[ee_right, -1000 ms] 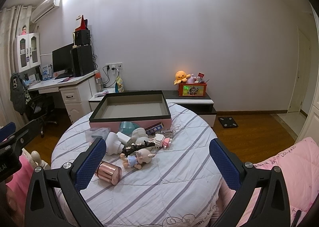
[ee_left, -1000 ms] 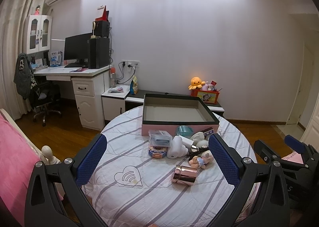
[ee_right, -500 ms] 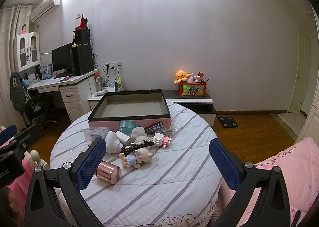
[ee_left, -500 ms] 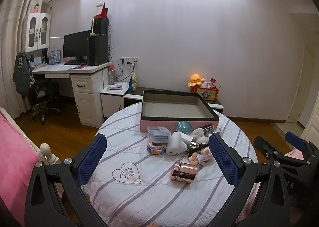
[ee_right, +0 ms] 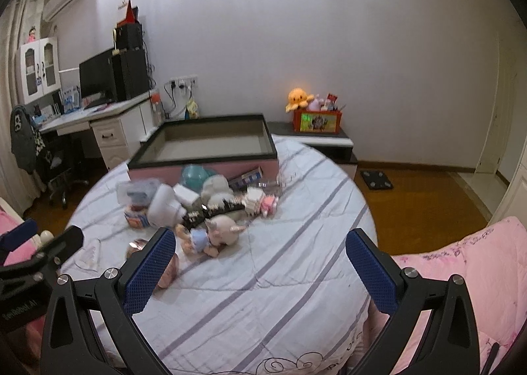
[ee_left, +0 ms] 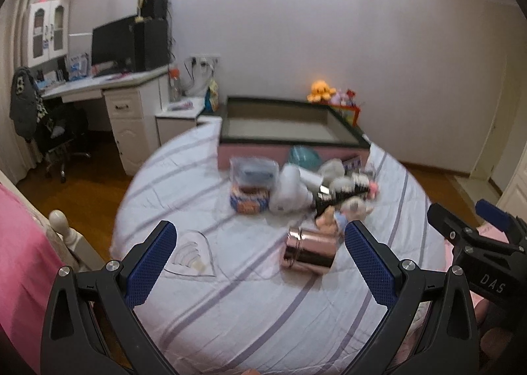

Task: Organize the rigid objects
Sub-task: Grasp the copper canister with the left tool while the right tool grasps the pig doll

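Observation:
A pile of small objects lies on the round table's striped cloth (ee_left: pixel 230 309) before an empty pink box with a dark rim (ee_left: pixel 283 129), also in the right wrist view (ee_right: pixel 210 147). A rose-gold metal cup (ee_left: pixel 308 251) lies on its side nearest me, partly hidden behind my right finger (ee_right: pixel 148 273). A white dryer-like object (ee_left: pixel 290 190), a clear plastic case (ee_left: pixel 253 172), a teal bowl (ee_left: pixel 304 157) and a pig doll (ee_right: pixel 224 231) are in the pile. My left gripper (ee_left: pixel 260 263) is open and empty above the table's near part. My right gripper (ee_right: pixel 260 269) is open and empty.
A white desk with a monitor (ee_left: pixel 112 45) and a black chair (ee_left: pixel 62 141) stand at the left. A low cabinet holds an orange plush and a red box (ee_right: pixel 316 118). Pink bedding (ee_right: pixel 461 276) is at the right, a bedpost (ee_left: pixel 61 220) at the left.
Both grippers have moved forward and lower toward the table; the pile and the rose-gold cup look larger. The left view is blurred by motion. Both stay open.

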